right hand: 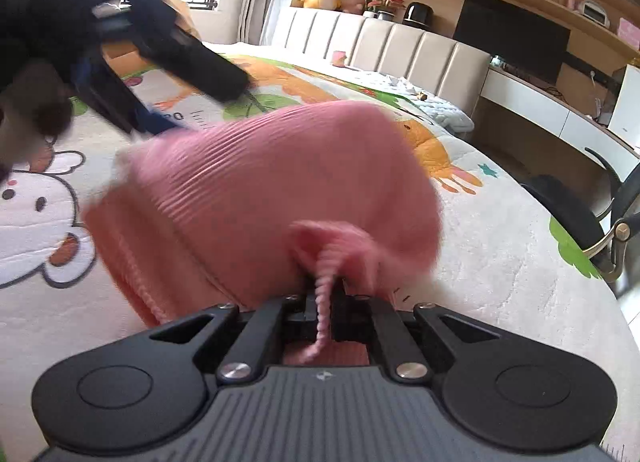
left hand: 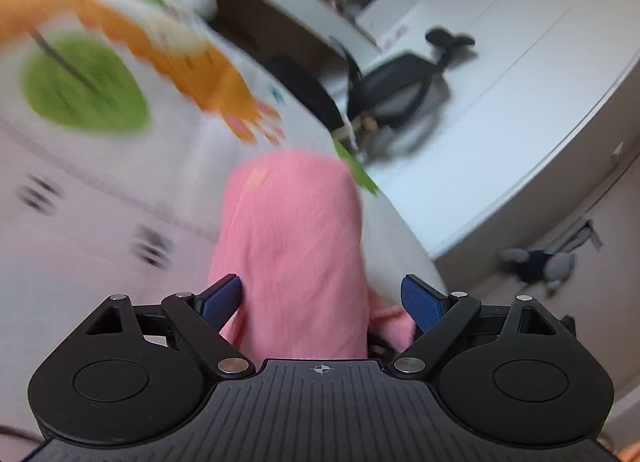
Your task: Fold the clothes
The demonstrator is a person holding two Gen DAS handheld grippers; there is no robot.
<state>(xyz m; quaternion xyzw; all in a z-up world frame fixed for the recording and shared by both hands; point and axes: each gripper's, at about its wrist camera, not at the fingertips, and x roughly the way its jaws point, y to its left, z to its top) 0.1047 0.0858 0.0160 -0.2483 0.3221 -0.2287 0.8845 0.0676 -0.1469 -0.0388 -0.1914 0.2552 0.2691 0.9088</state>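
The right gripper (right hand: pixel 325 294) has its fingers drawn together on a bunched edge of the pink ribbed garment (right hand: pixel 280 182), a twisted strand hanging down between them. The left gripper (left hand: pixel 322 302) has its blue pads (left hand: pixel 222 300) spread wide, the pink cloth (left hand: pixel 292 246) lying between them; only the left pad seems to touch it. The garment rests bunched on the cartoon-printed bedspread (right hand: pixel 500 262). An office chair (left hand: pixel 400 90) stands beside the bed. In the right wrist view the left gripper (right hand: pixel 160 124) reaches down at the garment's far edge, blurred.
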